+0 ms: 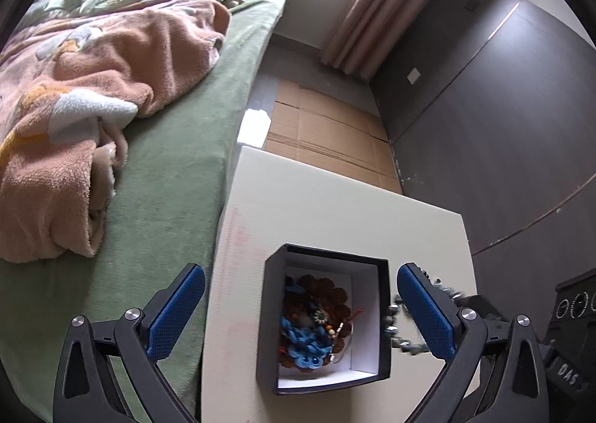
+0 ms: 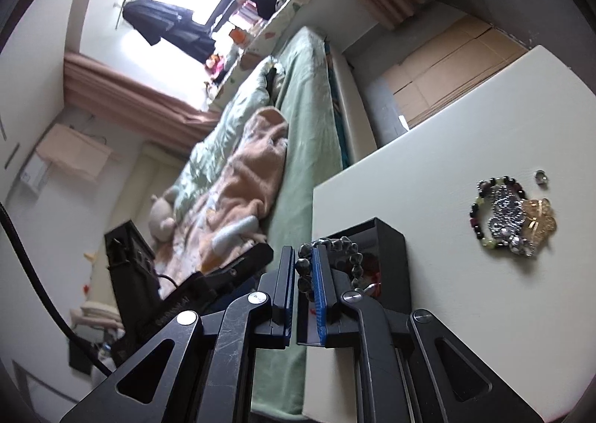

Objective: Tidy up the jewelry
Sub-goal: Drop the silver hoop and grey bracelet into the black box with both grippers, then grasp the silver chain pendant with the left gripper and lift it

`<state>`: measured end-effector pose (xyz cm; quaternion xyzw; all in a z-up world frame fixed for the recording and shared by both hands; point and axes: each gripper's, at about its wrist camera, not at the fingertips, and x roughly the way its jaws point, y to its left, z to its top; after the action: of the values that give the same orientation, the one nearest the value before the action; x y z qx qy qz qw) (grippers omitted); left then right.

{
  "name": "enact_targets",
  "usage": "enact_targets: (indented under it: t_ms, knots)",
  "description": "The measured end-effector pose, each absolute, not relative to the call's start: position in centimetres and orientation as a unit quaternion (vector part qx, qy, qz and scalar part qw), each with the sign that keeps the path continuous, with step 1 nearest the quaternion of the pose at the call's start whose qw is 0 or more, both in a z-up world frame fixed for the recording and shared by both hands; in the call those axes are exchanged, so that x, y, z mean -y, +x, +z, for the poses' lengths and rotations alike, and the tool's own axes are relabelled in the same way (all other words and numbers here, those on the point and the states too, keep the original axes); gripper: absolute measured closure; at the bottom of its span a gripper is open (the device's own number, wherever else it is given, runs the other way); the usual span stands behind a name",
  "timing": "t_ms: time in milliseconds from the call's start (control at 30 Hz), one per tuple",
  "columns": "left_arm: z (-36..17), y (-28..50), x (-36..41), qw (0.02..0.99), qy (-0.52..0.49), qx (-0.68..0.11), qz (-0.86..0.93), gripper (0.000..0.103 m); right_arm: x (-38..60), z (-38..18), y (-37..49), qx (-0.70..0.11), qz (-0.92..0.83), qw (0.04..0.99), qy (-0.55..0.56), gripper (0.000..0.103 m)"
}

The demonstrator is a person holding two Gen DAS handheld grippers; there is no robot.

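Two grippers are seen over the white table (image 1: 335, 207), beside a green bed (image 1: 178, 177). The left gripper (image 1: 301, 315) is held with its jaws wide apart, nothing gripped; the black box (image 1: 383, 318) is framed in the gap between them, standing on the table. Inside the box, on its white lining, a tangle of blue and brown jewelry (image 1: 316, 326) is seen. The right gripper (image 2: 305, 274) has its jaws clamped on a dark grey beaded bracelet (image 2: 342, 255), whose chunky faceted beads loop out past the blue pads, just beside the box's rim. From the left wrist view, that bracelet is blurred. Further right on the table, well apart from both jaws, a small pile of loose pieces (image 2: 510, 221) lies: a dark bead bracelet, silver ornaments, a gold piece, and a small ring (image 2: 541, 177) nearby.
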<state>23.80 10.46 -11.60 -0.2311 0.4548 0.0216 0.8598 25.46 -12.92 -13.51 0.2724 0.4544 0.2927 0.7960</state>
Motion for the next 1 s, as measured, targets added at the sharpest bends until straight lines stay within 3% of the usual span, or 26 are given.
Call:
enact_targets:
  t_ms: [67, 100, 133, 767, 900, 1000]
  knots:
    - [-11.7, 23.8, -10.6, 0.859, -0.233, -0.455, 0.023, 0.0, 12.4, -14.2, 25.9, -0.472, 0.297, 0.784, 0.273, 0.066]
    - [-11.7, 23.8, -10.6, 0.859, -0.233, -0.455, 0.023, 0.0, 12.4, -14.4, 26.0, -0.475, 0.301, 0.778, 0.28, 0.049]
    - [-11.7, 23.8, -10.5, 0.859, -0.233, -0.455, 0.023, 0.0, 12.6, -14.5, 25.9, -0.472, 0.3, 0.777, 0.288, 0.045]
    - [-11.0, 25.0, -2.6, 0.874, -0.159, -0.456, -0.046, 0.0, 25.3, -12.5, 24.5, -0.423, 0.181, 0.819, 0.343, 0.045]
    - [-11.2, 25.3, -0.7, 0.873, -0.15, -0.461, -0.057, 0.0, 27.2, -13.0, 24.5, -0.433, 0.147, 0.818, 0.35, 0.03]
    - [-11.2, 25.5, 0.7, 0.872, -0.143, -0.464, -0.063, 0.0, 29.1, -14.0, 24.3, -0.433, 0.097, 0.816, 0.37, 0.029]
